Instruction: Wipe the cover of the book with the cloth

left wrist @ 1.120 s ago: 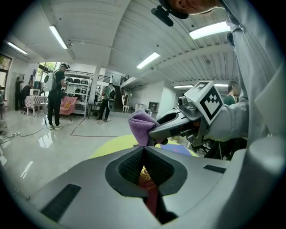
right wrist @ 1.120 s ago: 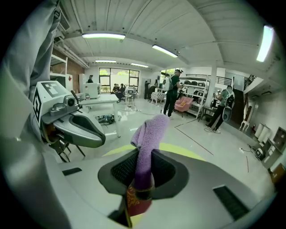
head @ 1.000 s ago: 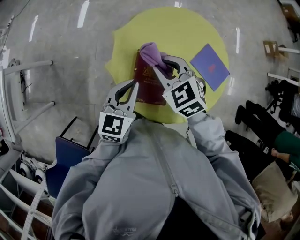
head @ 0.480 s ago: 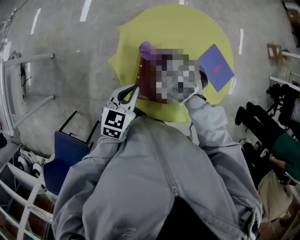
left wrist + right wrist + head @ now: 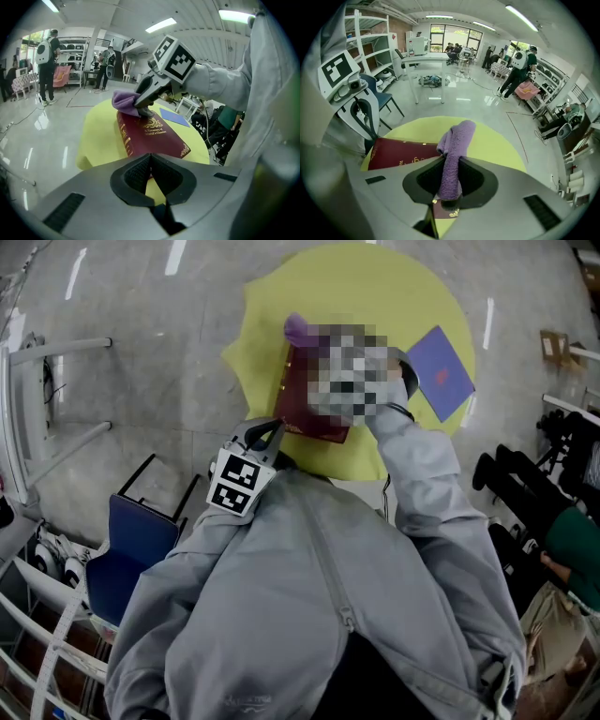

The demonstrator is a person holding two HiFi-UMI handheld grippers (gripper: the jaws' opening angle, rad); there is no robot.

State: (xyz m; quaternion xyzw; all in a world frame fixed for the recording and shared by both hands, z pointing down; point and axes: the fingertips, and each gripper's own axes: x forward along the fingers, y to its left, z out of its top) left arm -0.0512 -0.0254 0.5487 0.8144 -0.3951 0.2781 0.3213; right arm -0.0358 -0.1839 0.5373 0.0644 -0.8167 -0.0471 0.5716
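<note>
A maroon book [image 5: 314,413] with gold print lies on the round yellow table [image 5: 375,296]. My right gripper [image 5: 449,187] is shut on a purple cloth [image 5: 457,138] and presses it onto the far end of the book's cover [image 5: 152,136]. In the head view a mosaic patch hides that gripper; only the cloth's tip [image 5: 298,329] shows. The left gripper view shows the right gripper [image 5: 140,110] with the cloth [image 5: 123,100] bunched under it. My left gripper [image 5: 272,432] is shut on nothing, just off the book's near left corner.
A blue booklet [image 5: 442,371] lies on the table's right side. A blue chair [image 5: 141,545] stands below left of the table, with white table legs [image 5: 56,371] further left. Seated people's legs [image 5: 525,512] are at the right. Other people stand far off [image 5: 47,65].
The right gripper with the cloth has moved further up the cover, away from me. The left gripper has drawn back a little, from the book's left edge to its near corner.
</note>
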